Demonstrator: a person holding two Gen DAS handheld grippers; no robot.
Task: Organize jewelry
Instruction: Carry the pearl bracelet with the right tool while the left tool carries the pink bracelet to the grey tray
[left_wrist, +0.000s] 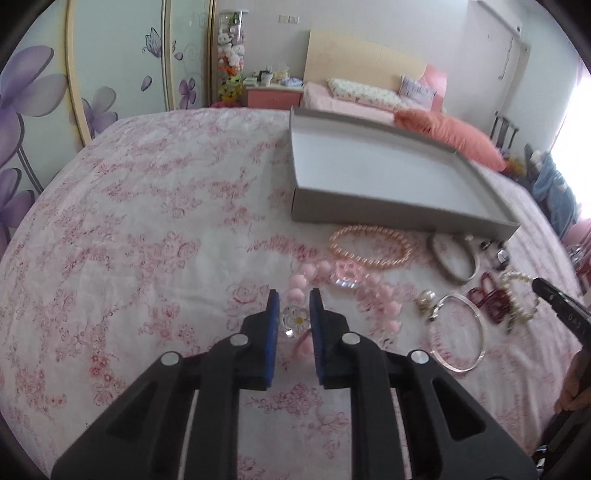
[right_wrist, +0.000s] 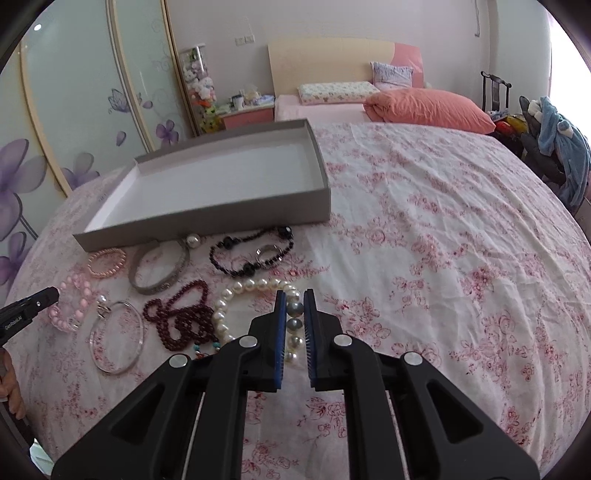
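Jaws partly hide the pearl necklace (right_wrist: 255, 291) and pink bracelet (left_wrist: 332, 291).

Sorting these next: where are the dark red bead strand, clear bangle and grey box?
dark red bead strand (right_wrist: 184, 317): right wrist view, bunched middle.
clear bangle (right_wrist: 138, 341): right wrist view, right rim.
grey box (right_wrist: 207, 223): right wrist view, front wall.

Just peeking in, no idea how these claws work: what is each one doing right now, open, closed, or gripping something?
Left gripper: closed on the pink bead bracelet, at its clear flower charm.
Right gripper: closed on the pearl necklace, at its grey pearls.
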